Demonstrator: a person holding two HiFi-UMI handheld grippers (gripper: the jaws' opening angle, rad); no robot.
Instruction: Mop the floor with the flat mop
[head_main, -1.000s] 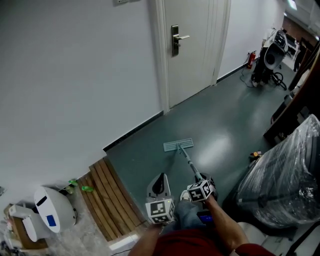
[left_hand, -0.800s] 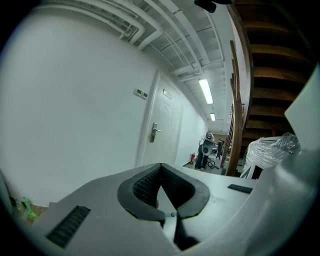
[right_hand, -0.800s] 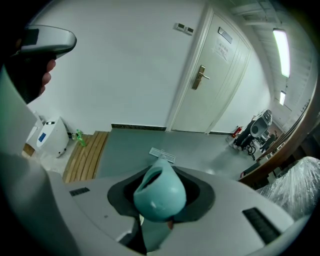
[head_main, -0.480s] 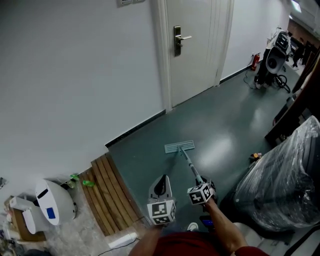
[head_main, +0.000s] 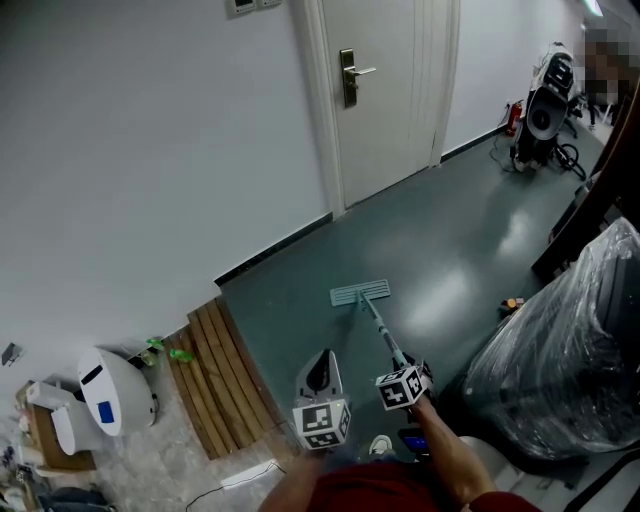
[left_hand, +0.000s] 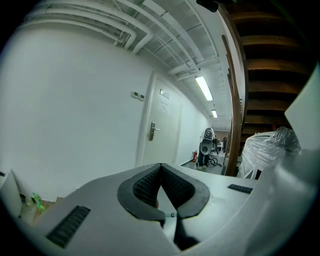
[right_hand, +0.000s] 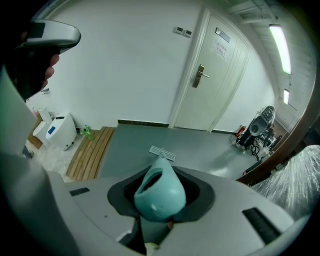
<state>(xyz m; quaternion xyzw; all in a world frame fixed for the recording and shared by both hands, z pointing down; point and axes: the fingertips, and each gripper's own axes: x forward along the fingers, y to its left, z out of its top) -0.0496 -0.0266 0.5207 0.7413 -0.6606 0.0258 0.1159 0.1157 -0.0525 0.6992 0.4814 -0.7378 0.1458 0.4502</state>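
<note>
The wooden slats (head_main: 212, 385) border the grey floor (head_main: 450, 230) on the left, and a good stroke probably stops short of them. Just right of them the left gripper (head_main: 321, 358) hangs free, its jaws pressed together on nothing. The work therefore rests on the right gripper (head_main: 408, 368), whose jaws are clamped round the teal handle end (right_hand: 160, 192) of the flat mop (head_main: 376, 322). The pole slants forward and the mop head (head_main: 359, 292) lies flat on the floor, well out from the wall. Mopping well likely means holding that head flat and drawing overlapping passes; a second grip lower down would probably steady it. As for containers, the white domed unit (head_main: 105, 405) at far left looks closed, contents unseen, and the plastic-wrapped bulk (head_main: 570, 350) at right hides what it holds.
</note>
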